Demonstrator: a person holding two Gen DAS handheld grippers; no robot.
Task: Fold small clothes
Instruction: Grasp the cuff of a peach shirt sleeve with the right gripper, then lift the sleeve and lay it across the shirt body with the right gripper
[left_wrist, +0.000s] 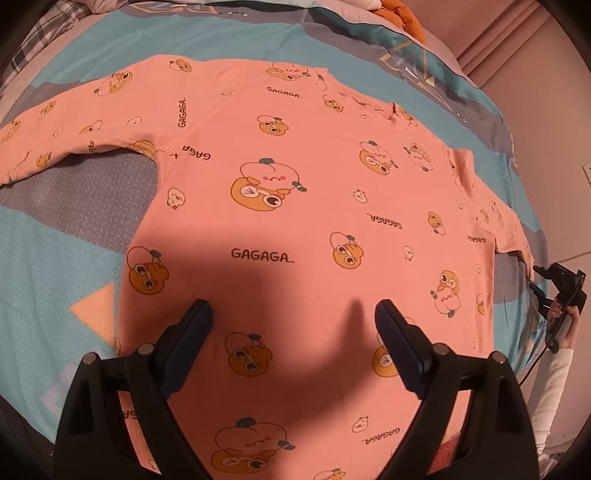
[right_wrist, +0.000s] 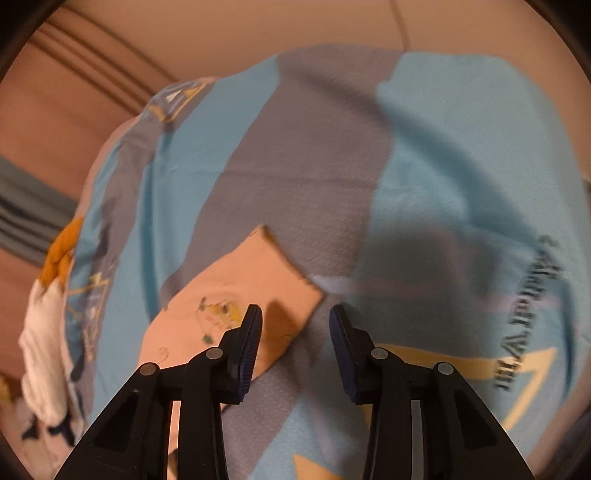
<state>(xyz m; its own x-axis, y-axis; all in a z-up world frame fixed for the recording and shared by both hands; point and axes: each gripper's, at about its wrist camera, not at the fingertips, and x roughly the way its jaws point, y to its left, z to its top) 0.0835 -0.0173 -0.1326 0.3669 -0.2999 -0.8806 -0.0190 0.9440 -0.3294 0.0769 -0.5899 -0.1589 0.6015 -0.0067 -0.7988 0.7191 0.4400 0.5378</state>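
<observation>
A small pink long-sleeved shirt (left_wrist: 295, 192) with cartoon prints and "GAGAGA" lettering lies spread flat on the bed, sleeves out to both sides. My left gripper (left_wrist: 293, 314) is open and empty, hovering over the shirt's lower body. In the left wrist view my right gripper (left_wrist: 557, 291) shows at the far right, by the end of the right sleeve. In the right wrist view my right gripper (right_wrist: 295, 321) is open and empty, just above the cuff end of the pink sleeve (right_wrist: 236, 306), with the left finger over the cloth.
The shirt lies on a blue and grey bedspread (left_wrist: 66, 236) with yellow triangles and lettering (right_wrist: 532, 317). An orange and white bundle (right_wrist: 48, 332) sits at the bed's far edge. A pink wall (left_wrist: 535, 74) stands behind the bed.
</observation>
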